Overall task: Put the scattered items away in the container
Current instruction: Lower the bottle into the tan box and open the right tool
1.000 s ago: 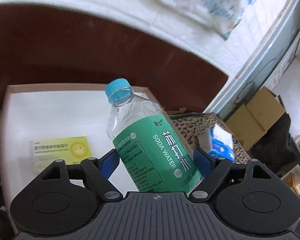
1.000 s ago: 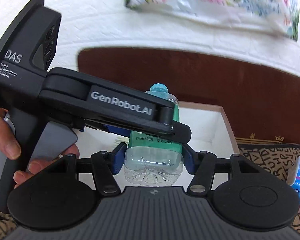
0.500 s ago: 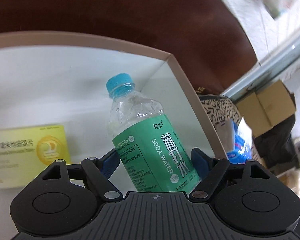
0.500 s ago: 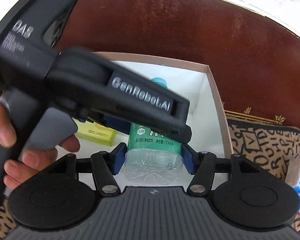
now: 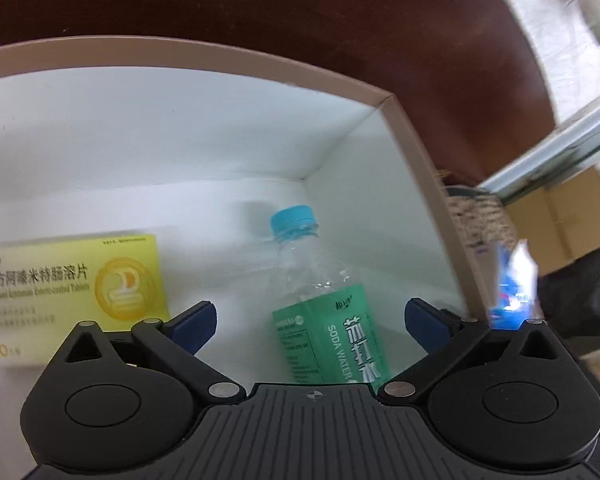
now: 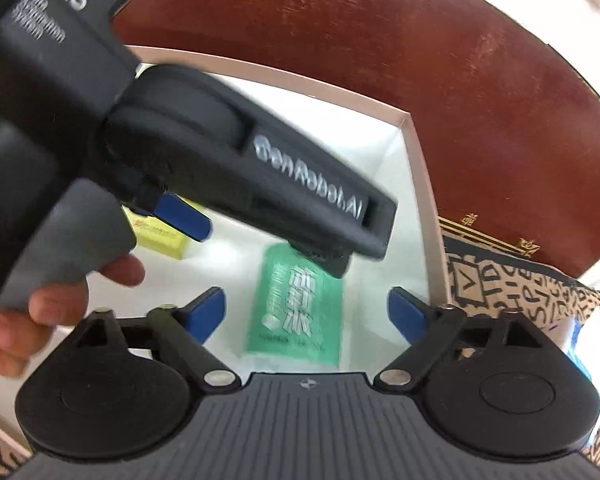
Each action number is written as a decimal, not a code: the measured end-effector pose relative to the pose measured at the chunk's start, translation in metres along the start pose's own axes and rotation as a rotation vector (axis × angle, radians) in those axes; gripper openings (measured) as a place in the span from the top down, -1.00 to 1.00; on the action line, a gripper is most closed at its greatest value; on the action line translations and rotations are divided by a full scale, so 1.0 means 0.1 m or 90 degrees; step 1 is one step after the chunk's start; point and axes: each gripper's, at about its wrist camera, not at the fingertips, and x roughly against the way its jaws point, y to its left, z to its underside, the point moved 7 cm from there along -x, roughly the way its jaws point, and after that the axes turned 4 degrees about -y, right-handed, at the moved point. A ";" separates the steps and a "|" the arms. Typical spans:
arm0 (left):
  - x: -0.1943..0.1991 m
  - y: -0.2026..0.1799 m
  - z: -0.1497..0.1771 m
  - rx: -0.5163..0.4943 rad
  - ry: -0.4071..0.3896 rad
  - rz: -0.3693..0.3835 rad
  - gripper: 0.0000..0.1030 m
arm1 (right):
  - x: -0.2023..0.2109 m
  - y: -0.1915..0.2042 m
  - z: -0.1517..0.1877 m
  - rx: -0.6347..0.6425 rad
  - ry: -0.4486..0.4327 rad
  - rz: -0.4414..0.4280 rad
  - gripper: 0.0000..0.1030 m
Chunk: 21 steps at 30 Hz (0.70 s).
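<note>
A clear soda-water bottle (image 5: 296,248) with a blue cap and a green label lies inside the white cardboard box (image 5: 416,152), near its right wall. My left gripper (image 5: 310,320) hangs just above it. Its jaws are opening, and the blue pads stand well clear of the bottle on both sides. In the right wrist view the bottle (image 6: 296,300) is partly hidden by the left gripper's black body (image 6: 228,160). My right gripper (image 6: 306,310) is also opening, its pads apart from the bottle's base end. A yellow medicine carton (image 5: 72,284) lies in the box to the left.
A person's hand (image 6: 40,312) grips the left tool's handle. The box sits on a dark red-brown surface (image 6: 480,100). A black-and-tan patterned cloth (image 6: 520,292) lies to the right, with a blue packet (image 5: 512,288) on it. A brown cardboard carton (image 5: 560,220) stands beyond.
Both grippers sank with the bottle into the white box, then spread their jaws. The bottle has left both grips and now lies on the box floor.
</note>
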 end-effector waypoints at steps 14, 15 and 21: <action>0.79 -0.25 0.31 -0.073 -0.052 -0.044 -1.00 | 0.91 0.36 0.12 -0.024 -0.066 -0.021 -0.97; 0.86 -0.28 0.34 -0.083 -0.061 -0.051 -1.00 | 1.00 0.38 0.13 -0.033 -0.075 -0.025 -0.97; 1.46 -0.56 0.62 -0.175 -0.147 -0.091 -1.00 | 1.65 0.60 0.26 -0.066 -0.150 -0.040 -0.99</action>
